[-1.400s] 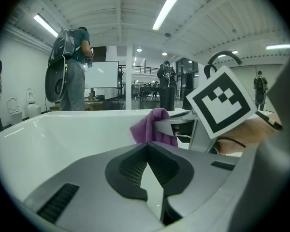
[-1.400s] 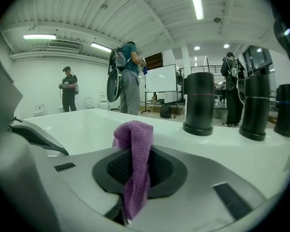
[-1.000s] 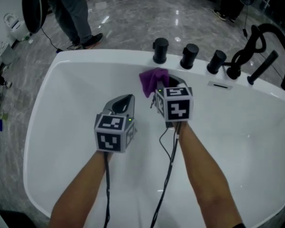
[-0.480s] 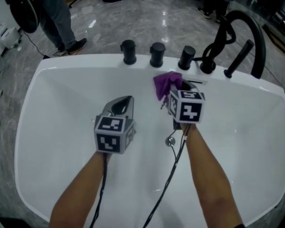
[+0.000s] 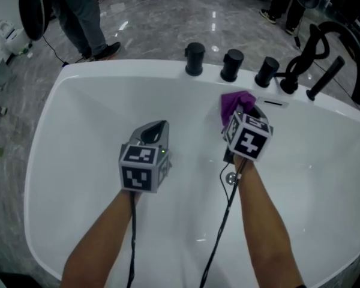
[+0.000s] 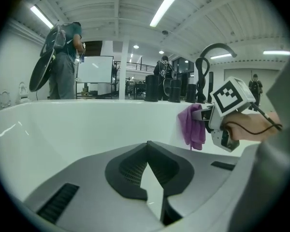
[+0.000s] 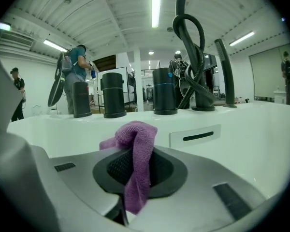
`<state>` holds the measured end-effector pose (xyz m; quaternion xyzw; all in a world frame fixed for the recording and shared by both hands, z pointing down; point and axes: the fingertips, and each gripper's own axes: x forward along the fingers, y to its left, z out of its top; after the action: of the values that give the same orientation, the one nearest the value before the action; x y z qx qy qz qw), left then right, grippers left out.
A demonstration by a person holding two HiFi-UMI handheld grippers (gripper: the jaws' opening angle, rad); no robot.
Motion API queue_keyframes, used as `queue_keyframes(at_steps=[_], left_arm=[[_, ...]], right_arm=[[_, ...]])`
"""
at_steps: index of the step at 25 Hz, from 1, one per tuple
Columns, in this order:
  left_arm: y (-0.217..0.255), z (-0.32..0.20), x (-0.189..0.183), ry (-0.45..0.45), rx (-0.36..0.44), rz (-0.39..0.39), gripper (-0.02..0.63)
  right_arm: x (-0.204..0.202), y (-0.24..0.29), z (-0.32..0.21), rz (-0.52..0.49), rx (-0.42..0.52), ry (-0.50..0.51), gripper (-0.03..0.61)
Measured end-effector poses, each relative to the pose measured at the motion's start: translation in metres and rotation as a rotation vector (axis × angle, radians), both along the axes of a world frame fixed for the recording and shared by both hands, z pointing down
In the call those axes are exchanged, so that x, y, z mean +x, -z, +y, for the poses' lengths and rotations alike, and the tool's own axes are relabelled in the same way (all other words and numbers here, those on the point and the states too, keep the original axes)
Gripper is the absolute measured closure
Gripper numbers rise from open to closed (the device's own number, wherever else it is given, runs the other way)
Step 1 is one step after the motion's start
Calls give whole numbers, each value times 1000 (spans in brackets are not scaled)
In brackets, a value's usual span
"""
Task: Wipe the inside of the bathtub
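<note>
The bathtub [image 5: 78,131] I leaned over was plain glossy white and filled most of the head view. The cloth [image 5: 234,102], right of centre there, was purple with a fine knitted weave. My left gripper [image 6: 147,153] and my right gripper [image 7: 137,166] were pale grey, and their inner pads were black with a fine grid texture. Each carried a white cube printed with black square markers. The three knobs [image 5: 231,64] along the tub's upper edge were black, as was the hose [image 7: 191,81] right of centre in the right gripper view. The floor [image 5: 150,23] across the top of the head view was grey marbled stone with pale glints
</note>
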<state>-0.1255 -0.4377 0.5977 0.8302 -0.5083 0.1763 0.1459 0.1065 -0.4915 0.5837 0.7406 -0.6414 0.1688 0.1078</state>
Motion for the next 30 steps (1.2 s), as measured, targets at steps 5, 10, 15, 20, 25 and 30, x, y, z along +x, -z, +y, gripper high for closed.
queue_keyframes(at_steps=[5,10,15,20,25,30], left_arm=[[2,7,-5,17,7,2,607],[1,-5,-77,26,12,4,606],[6,-3,-109,41,11,-5,607],[4,-1,-134,64,3,-21,607],[-7,3,-138,85,-13,-29,607],[-18,5,-119,88,-26,-29,607]], right_arm=[[-17,1,0,-20,0,11,523],[-106,0,-19,-32,-4,36,523],[-160,2,-26,-50,1,98,523],[-225,-3,-36,-19,-3,247,523],[-267,-19,-32,-61,-46,444,522],[-228,-22,-35,-33,-34,442,522]])
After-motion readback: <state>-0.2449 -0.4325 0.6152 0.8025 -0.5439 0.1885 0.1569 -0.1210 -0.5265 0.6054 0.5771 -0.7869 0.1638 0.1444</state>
